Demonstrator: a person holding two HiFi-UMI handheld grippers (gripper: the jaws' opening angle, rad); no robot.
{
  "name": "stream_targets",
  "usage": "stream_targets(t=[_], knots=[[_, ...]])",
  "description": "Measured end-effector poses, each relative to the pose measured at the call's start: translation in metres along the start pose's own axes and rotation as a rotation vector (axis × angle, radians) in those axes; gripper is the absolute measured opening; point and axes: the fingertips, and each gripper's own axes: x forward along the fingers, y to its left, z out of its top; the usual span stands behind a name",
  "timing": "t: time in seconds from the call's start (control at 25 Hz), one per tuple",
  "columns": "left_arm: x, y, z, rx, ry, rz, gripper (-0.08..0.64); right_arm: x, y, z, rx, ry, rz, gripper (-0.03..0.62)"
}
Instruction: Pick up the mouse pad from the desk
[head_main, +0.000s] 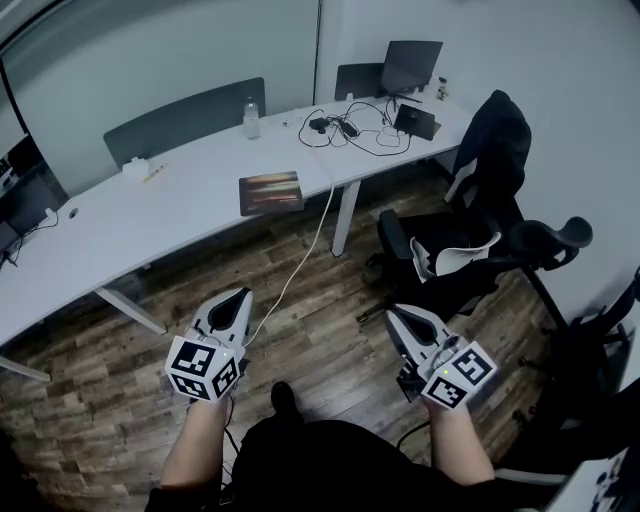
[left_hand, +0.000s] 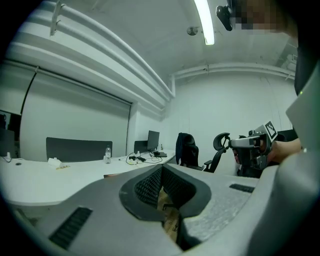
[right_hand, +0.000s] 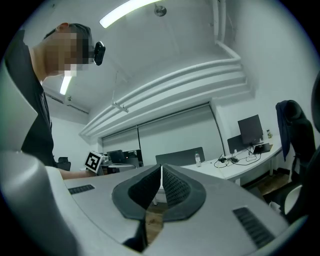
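The mouse pad, a dark rectangle with brownish streaks, lies flat on the white desk near its front edge, to the left of the desk leg. Both grippers hang over the wooden floor well short of the desk. My left gripper points toward the desk with its jaws shut and nothing between them. My right gripper is likewise shut and empty. In the left gripper view, the closed left gripper shows a thin brown sliver of the mouse pad just past it. In the right gripper view, the closed right gripper faces the desk.
A black office chair draped with a dark jacket stands right of the desk. On the desk are a water bottle, tangled cables, a monitor and a small dark device. A white cable trails from the desk to the floor.
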Motion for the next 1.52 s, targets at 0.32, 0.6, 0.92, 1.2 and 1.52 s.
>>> stream_targets(t=[0.32, 0.6, 0.92, 1.2, 1.52], knots=[[0.042, 0.079, -0.006, -0.033, 0.020, -0.018, 0.008, 0.098, -0.016, -0.008, 0.015, 0.070, 0.011, -0.006], [0.052, 0.144, -0.007, -0.054, 0.020, -0.014, 0.008, 0.174, -0.011, -0.005, 0.001, 0.086, 0.039, -0.006], [0.068, 0.179, -0.004, -0.041, 0.020, -0.019, 0.008, 0.217, -0.014, -0.003, -0.005, 0.079, 0.053, -0.006], [0.098, 0.190, -0.004, -0.030, 0.032, -0.022, 0.008, 0.240, -0.045, -0.006, 0.013, 0.070, 0.060, -0.006], [0.174, 0.226, -0.011, -0.040, 0.095, -0.012, 0.008, 0.298, -0.118, -0.013, 0.067, 0.079, 0.088, -0.006]])
